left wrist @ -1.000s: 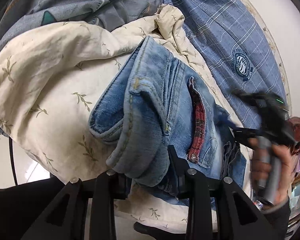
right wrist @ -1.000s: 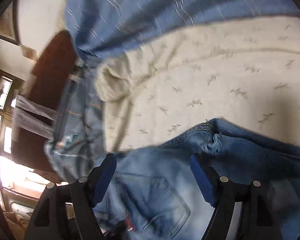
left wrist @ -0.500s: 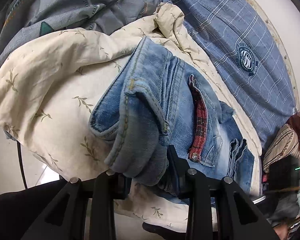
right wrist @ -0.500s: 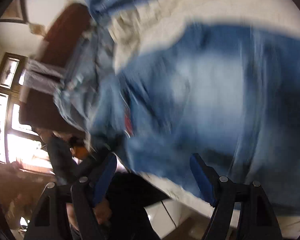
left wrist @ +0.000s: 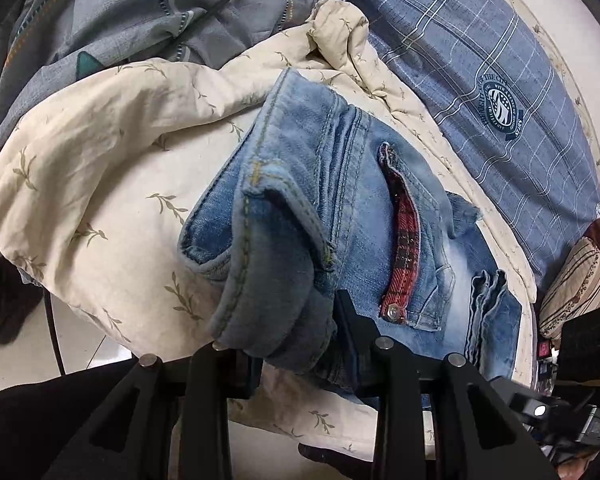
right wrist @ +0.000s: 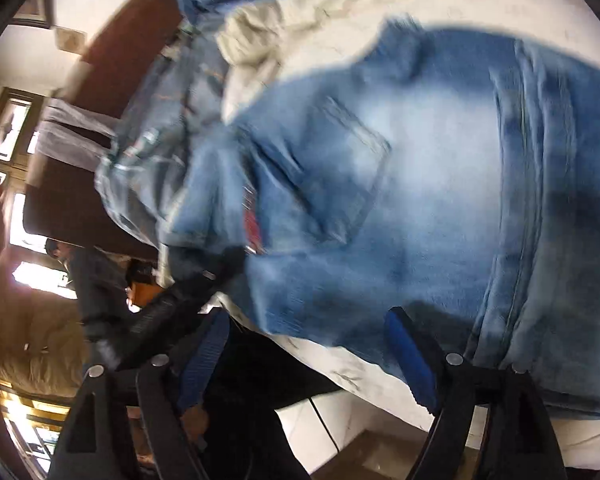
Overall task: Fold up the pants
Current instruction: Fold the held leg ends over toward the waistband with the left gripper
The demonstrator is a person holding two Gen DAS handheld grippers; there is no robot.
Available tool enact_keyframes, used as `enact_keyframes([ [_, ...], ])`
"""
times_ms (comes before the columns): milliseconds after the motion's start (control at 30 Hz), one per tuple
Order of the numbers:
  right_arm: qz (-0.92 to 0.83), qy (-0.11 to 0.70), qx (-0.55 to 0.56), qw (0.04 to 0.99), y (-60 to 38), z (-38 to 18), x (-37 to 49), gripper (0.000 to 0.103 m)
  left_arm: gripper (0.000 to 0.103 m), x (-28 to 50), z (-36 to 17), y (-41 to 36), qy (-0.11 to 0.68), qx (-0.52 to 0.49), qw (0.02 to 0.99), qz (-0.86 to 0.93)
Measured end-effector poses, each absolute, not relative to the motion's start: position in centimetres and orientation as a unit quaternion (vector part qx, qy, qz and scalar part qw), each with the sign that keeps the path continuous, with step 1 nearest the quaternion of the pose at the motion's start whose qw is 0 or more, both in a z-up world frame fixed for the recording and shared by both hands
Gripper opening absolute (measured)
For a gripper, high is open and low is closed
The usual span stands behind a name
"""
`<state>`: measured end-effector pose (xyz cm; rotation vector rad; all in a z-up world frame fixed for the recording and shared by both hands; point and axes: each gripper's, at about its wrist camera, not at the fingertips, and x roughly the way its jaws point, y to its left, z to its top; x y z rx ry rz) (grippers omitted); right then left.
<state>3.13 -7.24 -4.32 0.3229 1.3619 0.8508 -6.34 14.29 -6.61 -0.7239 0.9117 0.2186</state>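
Note:
Light blue jeans (left wrist: 360, 208) with a red plaid pocket trim (left wrist: 404, 240) lie on a cream leaf-print quilt (left wrist: 100, 168). My left gripper (left wrist: 296, 344) is shut on the bunched waistband of the jeans at their near edge. In the right wrist view the jeans (right wrist: 420, 184) fill the frame, blurred. My right gripper (right wrist: 308, 356) is open and empty, its blue pads (right wrist: 410, 360) just off the near edge of the jeans, above the floor.
A blue plaid sheet (left wrist: 480, 60) lies to the right of the quilt and a grey patterned blanket (left wrist: 120, 8) with a black cable lies behind. A dark headboard (right wrist: 112, 64) and bright windows (right wrist: 8, 136) stand left in the right wrist view.
My right gripper has pulled back from over the quilt to the near edge of the jeans, staying open. My left gripper keeps its hold and has barely moved.

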Motion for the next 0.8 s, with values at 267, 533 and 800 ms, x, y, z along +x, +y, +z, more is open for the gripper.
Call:
enact_keyframes([
  [267, 0.392, 0.577, 0.183, 0.692, -9.6, -3.8, 3.6, 0.083, 0.031, -5.6, -5.4, 13.4, 0.436, -0.304, 0.839, 0.115],
  [533, 0.277, 0.468, 0.272, 0.794, -25.4, -2.0, 3.8, 0.083, 0.024, -4.8, -1.7, 10.0, 0.426, -0.156, 0.882, 0.126],
  [800, 0.226, 0.412, 0.367, 0.803, -34.0, -4.4, 3.0, 0.083, 0.022, -3.1, 3.6, 0.0, 0.374, 0.102, 0.915, 0.108],
])
